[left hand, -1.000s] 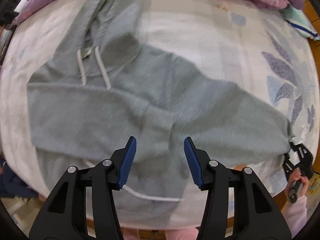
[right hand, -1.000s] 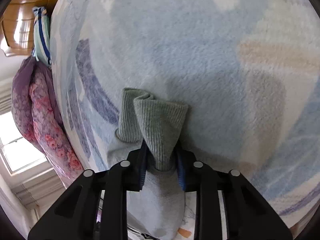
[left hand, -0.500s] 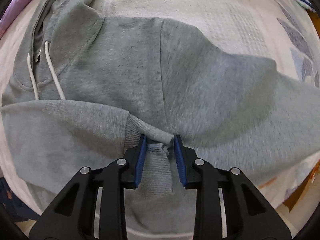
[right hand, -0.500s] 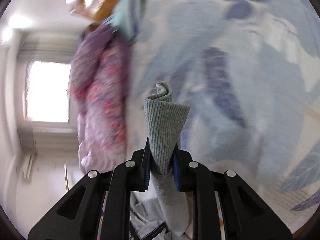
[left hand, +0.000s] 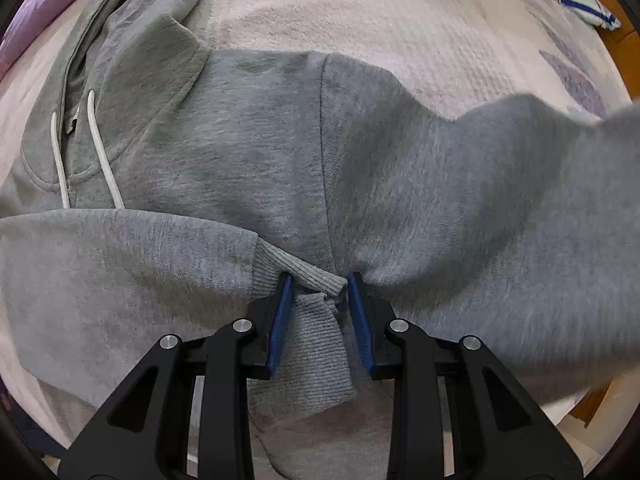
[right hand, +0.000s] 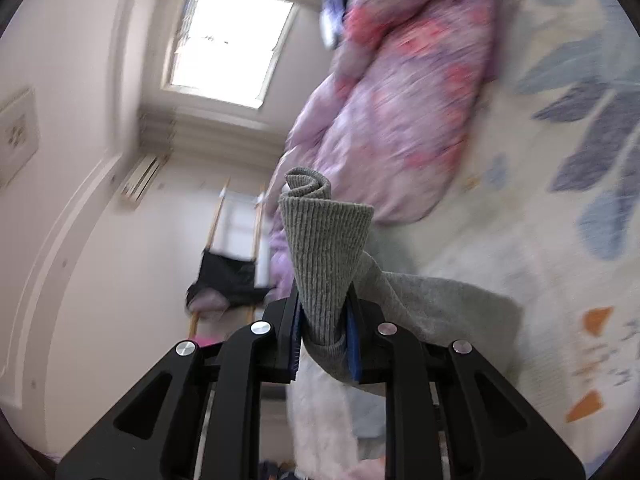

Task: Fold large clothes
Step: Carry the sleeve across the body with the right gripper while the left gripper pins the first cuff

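The grey hoodie (left hand: 248, 148) lies spread on the bed (left hand: 420, 20), filling the middle of the left wrist view, its hood and white drawstrings (left hand: 105, 160) at the upper left. A second ago the left gripper (left hand: 320, 304) hung above it with fingers wide apart; it has since dropped to the cloth and its fingers have been closing, now pinching the ribbed cuff (left hand: 304, 270) of the sleeve already folded across the chest, low in the centre of the frame.

The right gripper (right hand: 324, 336) is clamped on the other cuff (right hand: 324, 248) (the ribbing sticks up between its fingers). That cuff lay on the bed before; now it is lifted, with the window (right hand: 232, 40) and pink quilt (right hand: 400, 100) behind it, and the sleeve (left hand: 540, 220) sweeps blurred across the right of the left view.

So the second sleeve looks to be on its way across the body, while the left side pins the first fold.
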The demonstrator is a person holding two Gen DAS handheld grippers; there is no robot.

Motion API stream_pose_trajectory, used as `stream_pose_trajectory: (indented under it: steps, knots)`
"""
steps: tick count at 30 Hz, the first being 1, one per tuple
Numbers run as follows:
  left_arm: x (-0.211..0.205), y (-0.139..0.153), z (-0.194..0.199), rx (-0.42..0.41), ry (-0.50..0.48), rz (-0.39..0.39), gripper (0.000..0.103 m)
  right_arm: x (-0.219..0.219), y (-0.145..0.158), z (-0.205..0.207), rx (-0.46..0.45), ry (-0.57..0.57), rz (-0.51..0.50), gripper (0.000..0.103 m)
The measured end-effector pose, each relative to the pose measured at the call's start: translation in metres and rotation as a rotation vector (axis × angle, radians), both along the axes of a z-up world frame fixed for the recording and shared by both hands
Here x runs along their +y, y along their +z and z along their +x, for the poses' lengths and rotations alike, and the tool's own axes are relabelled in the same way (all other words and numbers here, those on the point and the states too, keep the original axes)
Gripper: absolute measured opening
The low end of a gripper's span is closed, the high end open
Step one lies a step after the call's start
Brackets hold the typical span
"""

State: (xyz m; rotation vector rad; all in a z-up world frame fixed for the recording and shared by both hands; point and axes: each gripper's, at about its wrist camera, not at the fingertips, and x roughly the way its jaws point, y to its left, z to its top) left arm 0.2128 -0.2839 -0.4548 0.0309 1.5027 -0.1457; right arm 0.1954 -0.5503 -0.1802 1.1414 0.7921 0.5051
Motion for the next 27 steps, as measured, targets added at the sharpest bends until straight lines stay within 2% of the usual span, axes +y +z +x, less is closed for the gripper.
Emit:
stream_pose_trajectory:
  steps: [5,8,11,13,16,19,24,27]
  knots:
    - [0.016,0.001,-0.013,-0.049,-0.006,-0.051,0.030,0.071,0.013,0.008,-0.004,0.112,0.000,0.017]
    - [0.032,0.006,-0.021,-0.028,-0.003,-0.098,0.030,0.111,0.015,0.012,0.014,0.154,-0.019,0.017]
    - [0.058,0.025,-0.021,0.001,0.005,-0.142,0.030,0.155,0.021,0.013,0.021,0.176,-0.066,0.017]
    - [0.079,0.047,-0.025,-0.024,0.009,-0.163,0.030,0.182,0.024,0.009,0.039,0.187,-0.082,0.017]
    - [0.120,0.081,-0.039,-0.044,0.028,-0.193,0.030,0.219,0.016,0.009,0.061,0.213,-0.094,0.017]
    - [0.179,0.108,-0.053,-0.071,0.078,-0.210,0.030,0.258,0.009,0.008,0.080,0.241,-0.130,0.017]
    - [0.274,0.138,-0.076,-0.105,0.177,-0.162,0.030,0.325,-0.019,0.002,0.124,0.296,-0.217,0.017]
    - [0.322,0.145,-0.091,-0.097,0.246,-0.129,0.030,0.373,-0.047,-0.002,0.141,0.347,-0.295,0.017]
